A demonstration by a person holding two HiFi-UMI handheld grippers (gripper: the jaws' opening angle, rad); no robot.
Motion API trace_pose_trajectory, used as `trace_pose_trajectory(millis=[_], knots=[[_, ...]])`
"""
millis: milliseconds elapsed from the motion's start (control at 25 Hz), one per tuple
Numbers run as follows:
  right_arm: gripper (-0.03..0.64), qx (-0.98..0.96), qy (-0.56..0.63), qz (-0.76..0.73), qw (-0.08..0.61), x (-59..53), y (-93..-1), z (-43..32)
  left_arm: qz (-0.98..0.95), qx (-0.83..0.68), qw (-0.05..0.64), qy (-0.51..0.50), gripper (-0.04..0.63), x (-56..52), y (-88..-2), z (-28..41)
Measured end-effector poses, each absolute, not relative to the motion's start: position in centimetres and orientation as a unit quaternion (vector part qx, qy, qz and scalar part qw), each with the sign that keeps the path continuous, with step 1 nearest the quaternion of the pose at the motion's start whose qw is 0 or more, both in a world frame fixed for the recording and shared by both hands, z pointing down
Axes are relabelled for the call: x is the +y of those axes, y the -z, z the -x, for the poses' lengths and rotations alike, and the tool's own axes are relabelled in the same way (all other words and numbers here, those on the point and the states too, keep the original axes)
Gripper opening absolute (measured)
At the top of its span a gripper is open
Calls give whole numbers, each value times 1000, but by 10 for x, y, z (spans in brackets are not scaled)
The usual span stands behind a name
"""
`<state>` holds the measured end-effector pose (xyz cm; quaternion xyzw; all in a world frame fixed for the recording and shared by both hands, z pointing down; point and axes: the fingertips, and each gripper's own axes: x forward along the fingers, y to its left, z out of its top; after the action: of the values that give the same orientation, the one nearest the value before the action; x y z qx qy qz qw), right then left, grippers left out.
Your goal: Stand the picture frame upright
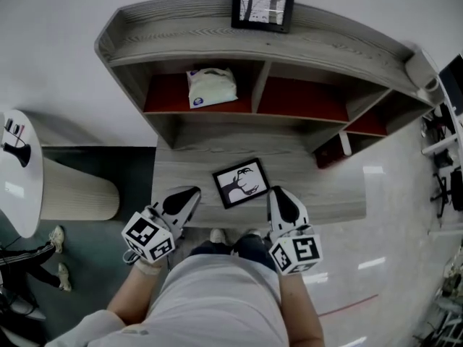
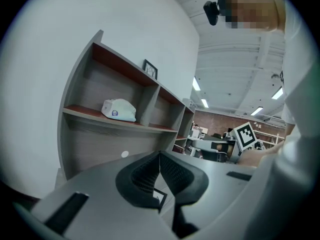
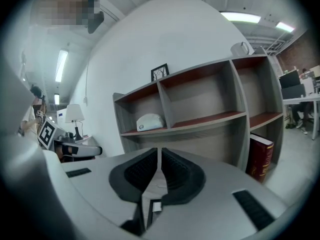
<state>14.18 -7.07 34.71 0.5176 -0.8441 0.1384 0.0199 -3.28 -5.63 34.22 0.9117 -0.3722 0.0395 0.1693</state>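
While left gripper [image 1: 191, 193] and right gripper [image 1: 276, 192] are closed, picture frame [image 1: 241, 183] lies on shelf [image 1: 189, 166].

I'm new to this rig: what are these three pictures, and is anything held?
No robot here: a person holds a two-jaw gripper in each hand; the marker cubes belong to them. One picture looks down from the person's head; the others look along each gripper's jaws. The left gripper and right gripper are both shut, holding nothing. Between them the picture frame lies flat on the shelf unit's low ledge. Another frame stands on top; a white pack sits in a compartment.
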Motion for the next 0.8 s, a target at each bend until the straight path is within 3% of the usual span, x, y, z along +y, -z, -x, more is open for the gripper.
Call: trace_pose_trajectory(millis=[800], knots=[[21, -860, -221, -435, 152, -145, -470, -164, -836, -505, 198, -76, 17, -71, -381, 30]])
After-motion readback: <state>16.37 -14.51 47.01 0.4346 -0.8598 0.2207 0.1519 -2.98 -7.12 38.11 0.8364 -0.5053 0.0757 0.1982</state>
